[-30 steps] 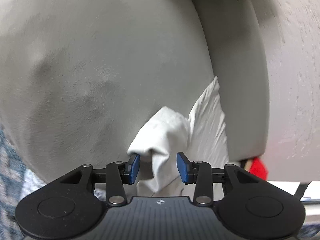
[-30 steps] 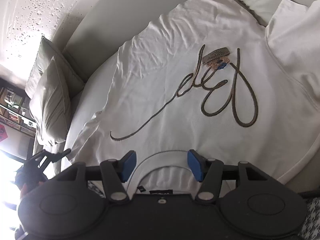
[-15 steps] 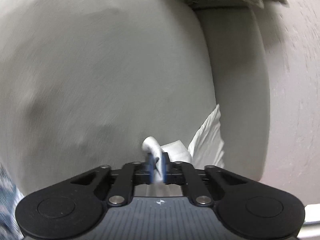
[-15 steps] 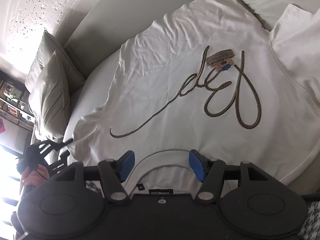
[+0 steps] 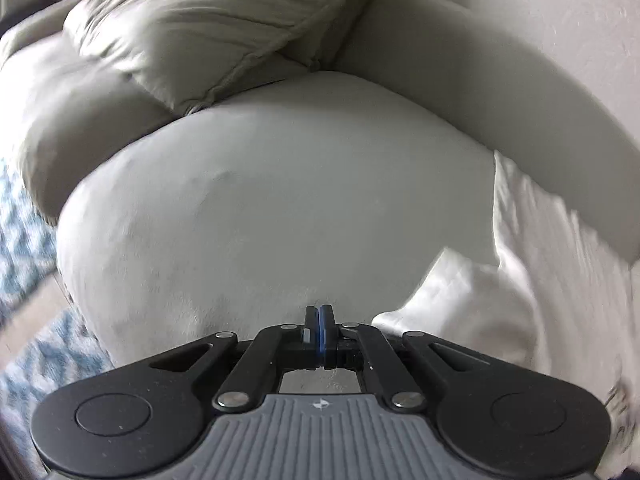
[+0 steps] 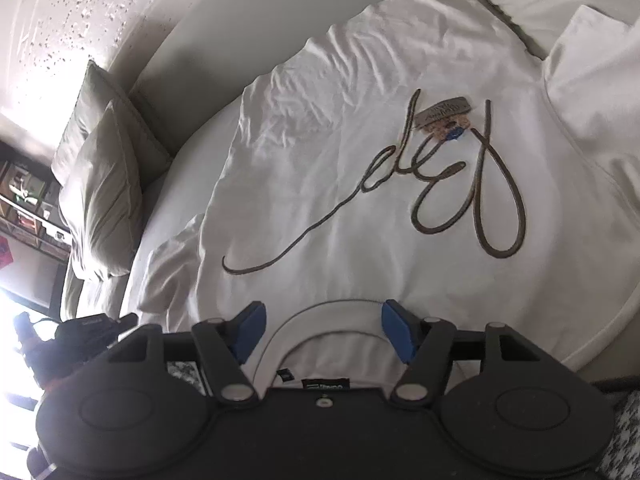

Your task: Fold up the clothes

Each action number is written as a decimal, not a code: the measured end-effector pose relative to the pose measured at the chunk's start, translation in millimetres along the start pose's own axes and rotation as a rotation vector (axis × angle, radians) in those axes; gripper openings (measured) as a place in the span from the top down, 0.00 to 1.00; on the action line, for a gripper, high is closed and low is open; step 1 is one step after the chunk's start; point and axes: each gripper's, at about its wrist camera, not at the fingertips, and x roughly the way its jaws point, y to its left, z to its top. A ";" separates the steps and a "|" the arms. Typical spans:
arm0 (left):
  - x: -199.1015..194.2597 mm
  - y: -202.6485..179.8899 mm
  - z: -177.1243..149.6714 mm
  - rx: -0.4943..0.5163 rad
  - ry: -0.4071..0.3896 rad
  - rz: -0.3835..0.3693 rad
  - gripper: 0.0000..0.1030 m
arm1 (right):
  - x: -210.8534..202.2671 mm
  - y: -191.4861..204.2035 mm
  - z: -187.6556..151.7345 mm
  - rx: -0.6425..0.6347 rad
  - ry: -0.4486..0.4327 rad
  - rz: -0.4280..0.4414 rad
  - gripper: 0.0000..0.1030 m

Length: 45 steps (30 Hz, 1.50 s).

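A white T-shirt (image 6: 360,168) with a dark cursive logo (image 6: 460,200) lies spread face up on a round grey cushion. A paper tag (image 6: 442,114) rests on its chest. My right gripper (image 6: 322,330) is open and hovers over the collar (image 6: 332,312). In the left wrist view, the shirt's sleeve (image 5: 480,300) lies crumpled at the right. My left gripper (image 5: 319,326) is shut with nothing visible between its pads, just left of the sleeve. The other gripper (image 6: 92,332) shows at the lower left of the right wrist view.
The round seat cushion (image 5: 280,208) has a curved backrest (image 5: 500,92) behind it. Grey pillows (image 5: 208,28) lie at the back, also seen in the right wrist view (image 6: 100,184). A blue patterned rug (image 5: 28,240) covers the floor at left.
My left gripper closed on the sleeve fold half a second ago, then swung left and up; now no cloth shows between its pads. The right gripper has barely moved.
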 end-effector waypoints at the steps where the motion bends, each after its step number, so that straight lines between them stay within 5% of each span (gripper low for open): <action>1: -9.0 2.1 4.7 -0.010 -0.026 -0.028 0.95 | -1.7 -0.9 -0.5 0.005 0.000 0.003 0.39; 2: -6.9 -4.9 12.7 0.002 -0.027 -0.047 0.88 | -3.5 -2.6 -0.8 0.019 -0.002 0.010 0.39; 4: 5.1 -24.9 30.6 0.038 -0.013 -0.079 0.56 | -4.0 -6.4 -0.1 0.045 0.000 0.022 0.39; 8: 39.4 -59.3 64.5 0.079 0.055 -0.138 0.37 | -1.5 -6.8 2.0 0.054 0.004 0.023 0.39; 12: 111.2 -63.8 80.5 -0.025 0.288 -0.196 0.48 | -1.3 -5.5 1.5 0.040 0.003 0.019 0.39; 14: 118.9 -72.3 74.6 0.016 0.323 -0.214 0.60 | -1.2 -6.8 1.6 0.047 0.003 0.023 0.39; 20: 131.9 -101.5 53.9 0.183 0.393 -0.255 0.60 | 0.7 -8.4 3.3 0.042 0.010 0.027 0.38; 26: 123.9 -153.0 19.0 0.562 0.335 -0.147 0.58 | 2.2 -5.3 2.3 0.020 0.006 0.016 0.38; 27: 123.0 -160.7 13.2 0.619 0.320 -0.133 0.64 | 2.1 -5.1 1.8 0.019 0.005 0.016 0.38; 29: 119.0 -174.7 1.9 0.713 0.290 -0.126 0.94 | 1.7 -5.8 1.4 0.024 0.004 0.019 0.38; 33: 102.5 -188.5 -13.0 0.848 0.097 0.013 0.97 | 0.8 -5.7 1.1 0.025 0.002 0.022 0.38; 37: 99.7 -173.2 3.0 0.804 -0.029 0.102 0.91 | 0.6 -4.8 1.3 0.013 0.002 0.019 0.38; 41: 119.7 -141.8 27.0 0.730 -0.023 0.277 0.88 | -0.2 -6.5 2.5 0.023 0.004 0.026 0.38; 45: 109.7 -99.8 41.2 0.580 0.025 0.283 0.85 | -1.4 -8.3 2.2 0.031 0.006 0.035 0.38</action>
